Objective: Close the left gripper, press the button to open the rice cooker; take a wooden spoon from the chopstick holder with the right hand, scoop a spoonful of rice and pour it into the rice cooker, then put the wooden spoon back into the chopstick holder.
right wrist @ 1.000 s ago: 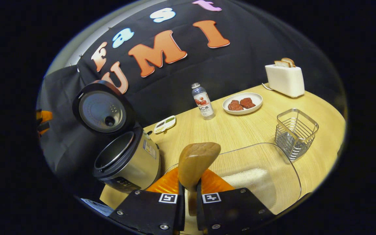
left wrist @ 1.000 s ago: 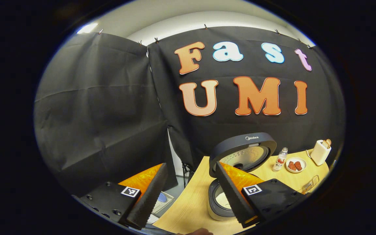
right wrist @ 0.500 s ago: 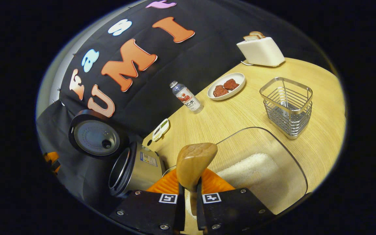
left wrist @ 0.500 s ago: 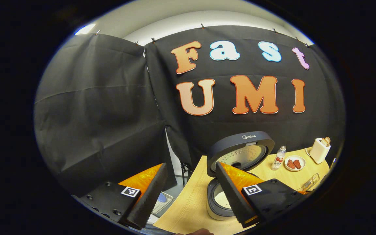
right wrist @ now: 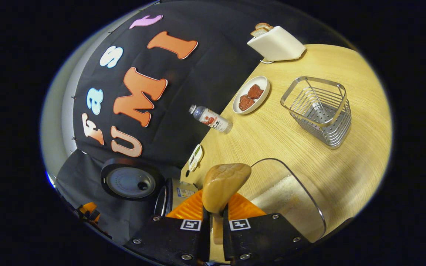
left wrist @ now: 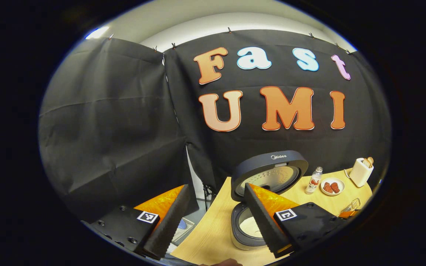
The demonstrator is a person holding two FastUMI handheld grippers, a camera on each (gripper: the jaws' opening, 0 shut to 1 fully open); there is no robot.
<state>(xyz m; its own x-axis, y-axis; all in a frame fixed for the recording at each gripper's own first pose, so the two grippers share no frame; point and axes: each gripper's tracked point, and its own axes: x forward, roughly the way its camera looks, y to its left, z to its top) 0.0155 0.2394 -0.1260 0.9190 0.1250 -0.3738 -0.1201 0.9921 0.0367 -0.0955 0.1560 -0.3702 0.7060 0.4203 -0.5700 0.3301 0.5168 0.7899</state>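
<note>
Right gripper view first: the right gripper (right wrist: 213,221) is clamped on the wooden spoon (right wrist: 223,186), both fingers pressing its handle. The spoon's long axis runs straight ahead along the fingers, bowl pointing toward twelve o'clock and tipped slightly to one o'clock. Whether any rice sits in the bowl cannot be told from this back side. Just beyond it at four o'clock lies one clear container (right wrist: 294,199) with white rice heaped inside. Up at two o'clock stands one wire chopstick holder (right wrist: 318,111) on the wooden table (right wrist: 353,155). Further round at one o'clock: one plate (right wrist: 252,95) carrying two dark red pieces, one toaster (right wrist: 276,43) with two slices poking out, and one bottle (right wrist: 210,119), its label too small to read. At eight o'clock, one rice cooker (right wrist: 139,184), lid swung up.

Left gripper view now: the left gripper (left wrist: 216,221) hangs with fingers well apart, holding nothing. Between them, toward five o'clock, the rice cooker (left wrist: 257,207) stands open, pale rice visible in the pot, and its raised lid reads "Midea" across the rim.
</note>
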